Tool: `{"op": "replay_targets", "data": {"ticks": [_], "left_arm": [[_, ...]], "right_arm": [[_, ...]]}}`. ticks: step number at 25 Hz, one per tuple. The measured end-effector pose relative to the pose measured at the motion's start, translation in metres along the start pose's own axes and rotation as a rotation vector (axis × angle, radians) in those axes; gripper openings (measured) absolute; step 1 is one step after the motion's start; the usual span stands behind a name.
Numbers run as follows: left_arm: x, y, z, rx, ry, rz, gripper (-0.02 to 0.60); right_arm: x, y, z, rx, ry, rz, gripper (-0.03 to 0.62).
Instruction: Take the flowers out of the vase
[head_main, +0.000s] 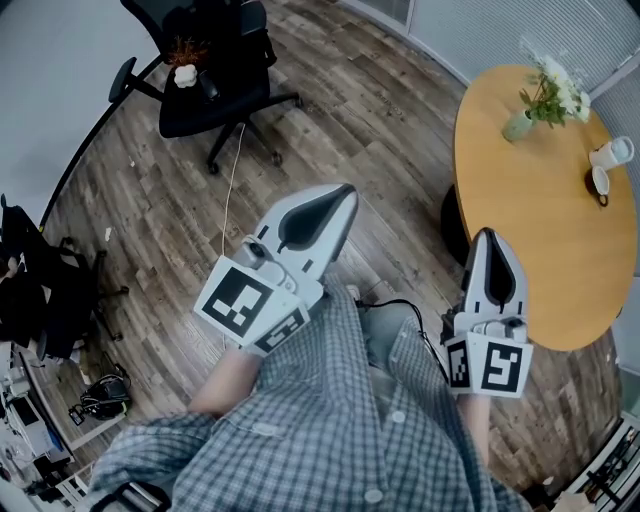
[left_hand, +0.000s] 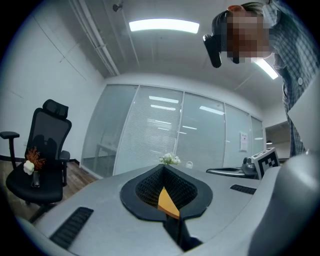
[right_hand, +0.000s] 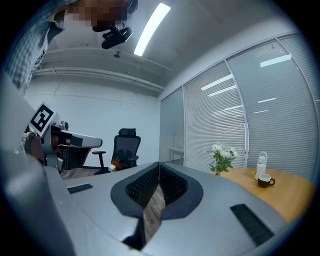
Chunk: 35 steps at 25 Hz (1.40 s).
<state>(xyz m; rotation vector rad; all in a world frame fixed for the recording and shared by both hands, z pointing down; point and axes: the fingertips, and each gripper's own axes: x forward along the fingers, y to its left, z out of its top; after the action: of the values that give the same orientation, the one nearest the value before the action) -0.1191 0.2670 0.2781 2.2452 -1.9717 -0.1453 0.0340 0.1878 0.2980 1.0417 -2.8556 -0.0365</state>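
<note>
White flowers (head_main: 556, 88) stand in a pale green vase (head_main: 518, 126) at the far side of a round wooden table (head_main: 530, 230). Both grippers are held level over the floor, short of the table, with nothing in them. My left gripper (head_main: 348, 190) is shut and far from the vase, to its left. My right gripper (head_main: 487, 233) is shut beside the table's near edge. In the right gripper view, the flowers (right_hand: 223, 152) sit right of the closed jaws (right_hand: 159, 163). In the left gripper view, the flowers (left_hand: 170, 159) peek just over the jaw tips (left_hand: 163, 166).
A mug (head_main: 600, 184) and a white bottle (head_main: 612, 152) stand on the table right of the vase. A black office chair (head_main: 215, 70) with small items on its seat stands far left. A cable (head_main: 232, 190) runs across the wood floor. Clutter lies at the left edge.
</note>
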Motion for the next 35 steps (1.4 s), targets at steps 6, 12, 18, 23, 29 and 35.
{"op": "replay_targets", "data": {"ticks": [6,12,18,23,29,35], "left_arm": [[0.004,0.006,-0.002,-0.012,0.0,0.004,0.006],[0.024,0.015,-0.003,-0.001,0.005,0.02,0.006],[0.052,0.035,0.001,-0.002,0.006,0.035,0.006],[0.089,0.055,0.002,-0.018,0.012,0.031,0.006],[0.153,0.064,0.006,-0.02,0.023,-0.01,0.006],[0.22,0.065,0.015,-0.008,0.038,-0.063,0.006]], "right_arm": [[0.01,-0.002,-0.004,-0.009,0.019,0.007,0.011],[0.036,-0.011,-0.006,-0.004,0.013,0.034,0.011],[0.077,-0.02,-0.001,0.001,0.001,0.064,0.011],[0.11,-0.038,-0.002,0.004,0.013,0.06,0.011],[0.147,-0.083,-0.002,0.012,0.029,0.026,0.011],[0.177,-0.134,0.002,0.028,0.031,-0.03,0.011]]}}
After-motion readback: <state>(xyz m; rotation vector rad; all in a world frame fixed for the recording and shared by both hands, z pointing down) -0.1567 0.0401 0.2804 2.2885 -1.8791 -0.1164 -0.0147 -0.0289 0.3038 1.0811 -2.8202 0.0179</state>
